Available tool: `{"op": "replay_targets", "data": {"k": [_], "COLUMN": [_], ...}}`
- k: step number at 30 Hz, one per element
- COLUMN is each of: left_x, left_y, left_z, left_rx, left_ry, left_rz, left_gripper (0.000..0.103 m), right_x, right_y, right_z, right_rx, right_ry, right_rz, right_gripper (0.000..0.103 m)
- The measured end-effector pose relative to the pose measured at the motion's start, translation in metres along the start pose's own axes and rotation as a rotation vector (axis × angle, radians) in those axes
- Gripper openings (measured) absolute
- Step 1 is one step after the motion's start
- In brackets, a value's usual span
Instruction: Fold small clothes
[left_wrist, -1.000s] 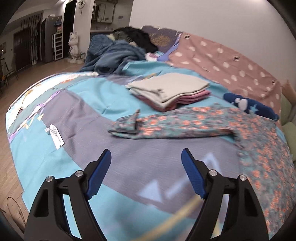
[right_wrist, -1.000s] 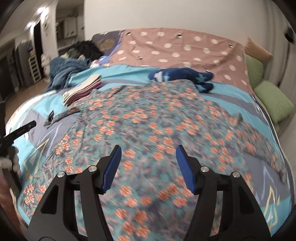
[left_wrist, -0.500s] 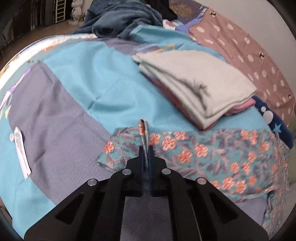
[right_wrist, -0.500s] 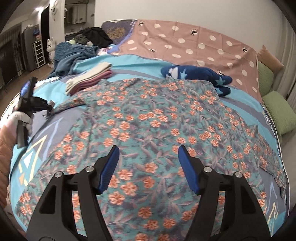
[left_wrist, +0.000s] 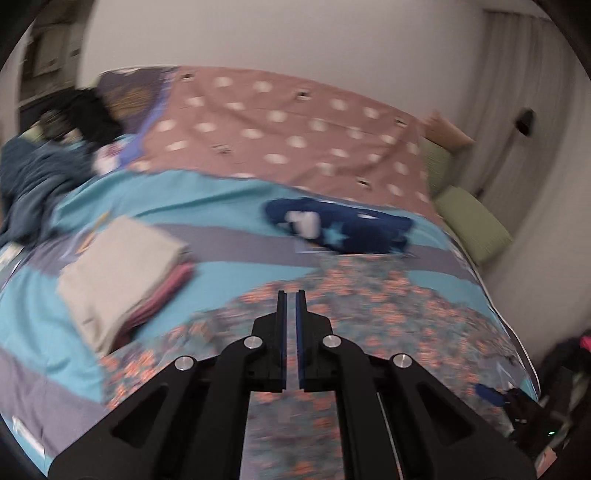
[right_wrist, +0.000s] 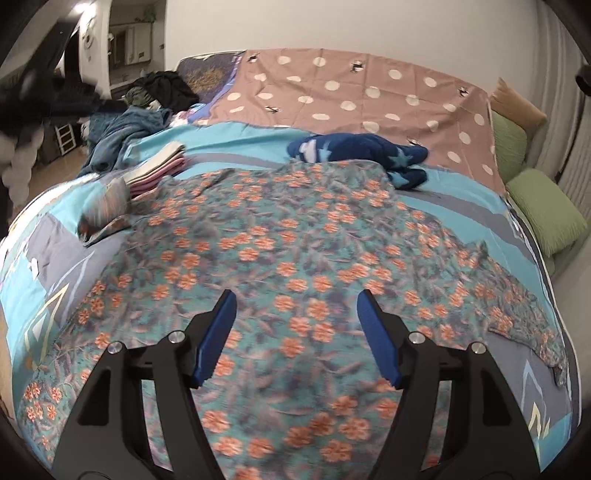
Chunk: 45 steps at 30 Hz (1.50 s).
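A teal garment with orange flowers (right_wrist: 295, 258) lies spread over the bed; it also shows in the left wrist view (left_wrist: 369, 314), blurred. My left gripper (left_wrist: 291, 295) is shut, with a thin gap between the pads; whether sleeve cloth sits in it cannot be seen. In the right wrist view the left sleeve end (right_wrist: 107, 210) is lifted off the bed, blurred. My right gripper (right_wrist: 295, 314) is open and empty above the garment's near part.
A stack of folded clothes (left_wrist: 122, 273) lies at left, also in the right wrist view (right_wrist: 159, 170). A navy star-print garment (right_wrist: 362, 155) lies behind the floral one. Dark clothes pile (right_wrist: 125, 125) at back left. Green pillows (right_wrist: 546, 206) at right.
My left gripper closed on the sleeve end, then swung up and to the right, its view now blurred. The sleeve end has risen off the bed. My right gripper stayed open.
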<state>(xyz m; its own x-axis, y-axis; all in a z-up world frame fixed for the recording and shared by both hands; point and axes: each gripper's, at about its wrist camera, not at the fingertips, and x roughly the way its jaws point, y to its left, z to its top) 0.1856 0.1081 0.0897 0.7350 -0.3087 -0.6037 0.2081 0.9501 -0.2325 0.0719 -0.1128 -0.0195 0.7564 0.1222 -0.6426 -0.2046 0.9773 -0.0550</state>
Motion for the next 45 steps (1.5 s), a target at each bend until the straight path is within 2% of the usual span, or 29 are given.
{"op": "replay_targets", "data": {"k": [2, 3, 4, 5, 6, 7, 9, 11, 13, 15, 16, 18, 19, 21, 22, 23, 26, 29, 32, 34, 38, 41, 42, 43, 44, 45], "left_x": [0.014, 0.02, 0.024, 0.028, 0.029, 0.029, 0.028, 0.026, 0.019, 0.008, 0.006, 0.001, 0.0, -0.002, 0.0, 0.002, 0.009, 0.021, 0.023, 0.021, 0.016, 0.016, 0.018, 0.02, 0.022, 0.025], "left_y": [-0.045, -0.065, -0.079, -0.089, -0.096, -0.097, -0.087, -0.056, -0.023, 0.024, 0.039, 0.074, 0.087, 0.104, 0.106, 0.106, 0.104, 0.102, 0.111, 0.125, 0.159, 0.184, 0.189, 0.192, 0.194, 0.194], "left_z": [0.004, 0.003, 0.001, -0.002, -0.008, -0.013, -0.027, -0.041, -0.056, -0.077, -0.085, -0.102, -0.111, -0.122, -0.127, -0.129, -0.133, -0.135, -0.143, -0.149, -0.16, -0.164, -0.165, -0.165, -0.165, -0.165], "left_rx": [0.098, 0.143, 0.176, 0.2, 0.218, 0.233, 0.244, 0.201, 0.147, 0.067, 0.035, -0.04, -0.065, -0.082, -0.079, -0.072, -0.026, 0.018, 0.01, -0.028, -0.133, -0.239, -0.259, -0.265, -0.266, -0.265], "left_ry": [0.008, 0.011, 0.013, 0.013, 0.004, -0.001, 0.008, 0.026, 0.03, 0.039, 0.05, 0.087, 0.107, 0.127, 0.129, 0.126, 0.115, 0.115, 0.117, 0.118, 0.125, 0.14, 0.142, 0.149, 0.159, 0.173], "left_rz": [-0.031, -0.032, -0.028, -0.023, -0.011, 0.006, 0.054, 0.131, 0.23, 0.343, 0.377, 0.435, 0.441, 0.439, 0.43, 0.412, 0.372, 0.365, 0.382, 0.402, 0.436, 0.43, 0.425, 0.424, 0.425, 0.427], "left_gripper": [0.004, 0.008, 0.016, 0.036, 0.045, 0.045, 0.046, 0.047, 0.048, 0.051, 0.051, 0.051, 0.051, 0.051, 0.051, 0.052, 0.055, 0.06, 0.062, 0.062, 0.066, 0.065, 0.065, 0.065, 0.065, 0.065], "right_x": [0.001, 0.002, 0.004, 0.005, 0.006, 0.006, 0.005, 0.006, 0.009, 0.017, 0.026, 0.04, 0.048, 0.072, 0.081, 0.094, 0.128, 0.162, 0.195, 0.21, 0.226, 0.236, 0.238, 0.24, 0.239, 0.238], "right_y": [-0.02, -0.026, -0.034, -0.043, -0.051, -0.057, -0.07, -0.076, -0.077, -0.071, -0.064, -0.052, -0.043, -0.016, -0.004, 0.015, 0.065, 0.111, 0.143, 0.153, 0.17, 0.186, 0.188, 0.19, 0.192, 0.194], "right_z": [-0.005, -0.007, -0.01, -0.014, -0.016, -0.019, -0.022, -0.02, -0.013, -0.003, 0.006, 0.021, 0.03, 0.052, 0.059, 0.071, 0.096, 0.115, 0.123, 0.12, 0.124, 0.126, 0.129, 0.132, 0.136, 0.14], "right_rx": [0.043, 0.057, 0.077, 0.098, 0.114, 0.125, 0.136, 0.131, 0.124, 0.117, 0.116, 0.113, 0.106, 0.094, 0.096, 0.104, 0.106, 0.092, 0.1, 0.14, 0.189, 0.204, 0.212, 0.217, 0.216, 0.214], "right_ry": [0.01, 0.016, 0.025, 0.035, 0.044, 0.052, 0.065, 0.071, 0.086, 0.113, 0.136, 0.164, 0.177, 0.222, 0.244, 0.28, 0.357, 0.423, 0.501, 0.545, 0.595, 0.622, 0.611, 0.595, 0.57, 0.546], "right_rz": [-0.012, -0.017, -0.02, -0.019, -0.015, -0.008, 0.02, 0.049, 0.102, 0.197, 0.27, 0.343, 0.37, 0.457, 0.493, 0.546, 0.634, 0.665, 0.668, 0.69, 0.79, 0.792, 0.783, 0.771, 0.765, 0.753], "right_gripper": [0.069, 0.069, 0.069, 0.069, 0.069, 0.069, 0.069, 0.068, 0.047, 0.036, 0.036, 0.036, 0.036, 0.038, 0.043, 0.044, 0.045, 0.047, 0.049, 0.057, 0.06, 0.061, 0.051, 0.021, 0.005, 0.003]}}
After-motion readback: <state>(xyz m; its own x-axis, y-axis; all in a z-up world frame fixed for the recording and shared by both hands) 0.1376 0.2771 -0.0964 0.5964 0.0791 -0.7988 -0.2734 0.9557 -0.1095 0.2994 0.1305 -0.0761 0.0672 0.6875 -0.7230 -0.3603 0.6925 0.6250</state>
